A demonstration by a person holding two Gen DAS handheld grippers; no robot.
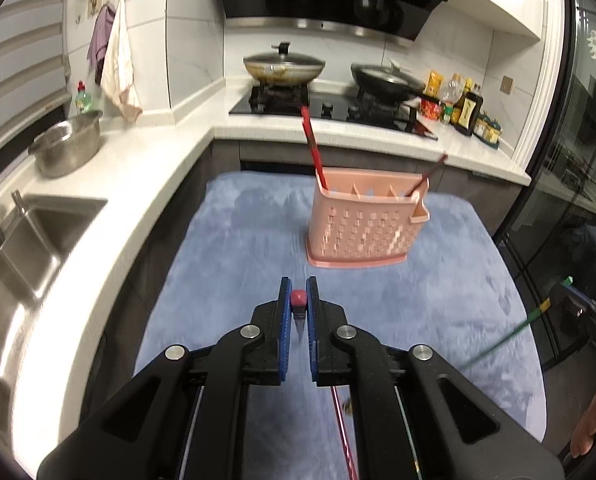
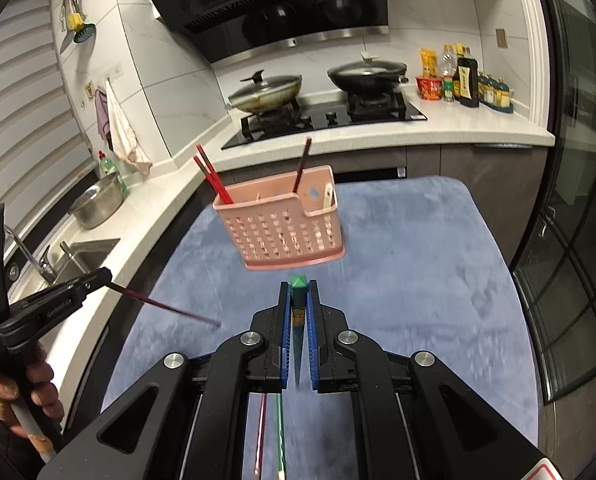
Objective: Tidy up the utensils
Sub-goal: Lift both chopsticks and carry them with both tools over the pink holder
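Observation:
A pink perforated utensil basket [image 1: 361,224] [image 2: 286,228] stands on the blue mat [image 1: 238,248] [image 2: 409,260]. It holds red chopsticks [image 1: 311,148] [image 2: 212,178] at its left end and a dark chopstick [image 1: 431,172] [image 2: 301,164] toward the right. My left gripper [image 1: 298,300] is shut on a red chopstick [image 1: 298,298], held above the mat short of the basket; it also shows at the left of the right wrist view [image 2: 108,278]. My right gripper [image 2: 298,300] is shut on a green chopstick [image 2: 298,282], just in front of the basket.
A white L-shaped counter [image 1: 186,148] runs left and behind, with a sink [image 1: 26,248], a steel bowl [image 1: 68,148], a stove with two lidded pans [image 1: 284,66] and bottles [image 1: 463,108]. A glass door [image 2: 577,240] stands at the right. More chopsticks [image 2: 272,436] lie on the mat under the right gripper.

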